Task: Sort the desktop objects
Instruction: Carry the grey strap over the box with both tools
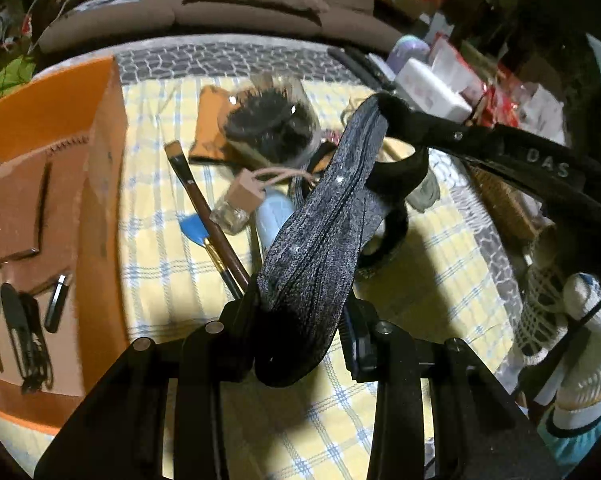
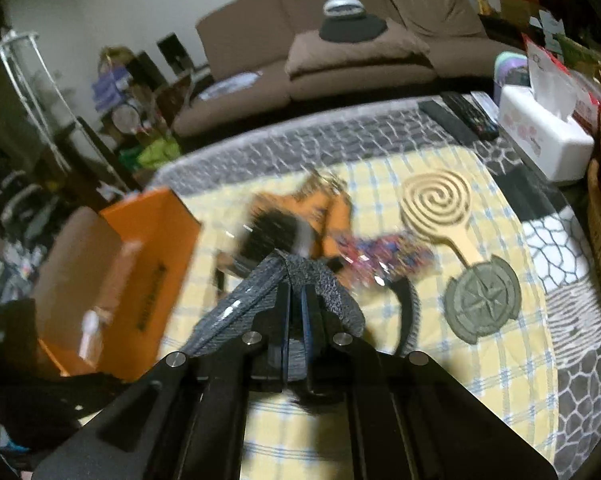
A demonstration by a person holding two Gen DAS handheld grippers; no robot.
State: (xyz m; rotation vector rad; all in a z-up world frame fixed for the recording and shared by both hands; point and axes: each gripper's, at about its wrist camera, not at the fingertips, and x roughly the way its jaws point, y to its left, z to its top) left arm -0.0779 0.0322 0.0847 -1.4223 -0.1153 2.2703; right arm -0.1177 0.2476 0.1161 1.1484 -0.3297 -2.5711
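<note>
Grey sparkly band (image 1: 320,240): stretched between left claw (image 1: 304,320) and right claw (image 2: 296,312) (both clenched on it), orange box (image 1: 60,152) left.

Left gripper (image 1: 300,312): matte black angular linkage arms, round silver screw heads at pivots, blue edge on inner face of right finger. Right gripper (image 2: 296,320): same black frame, four silver screws behind fingers, blue strips along inner finger faces; "DAS" lettering on its black arm. Right hand (image 1: 568,340): white knit glove, teal cuff.
</note>
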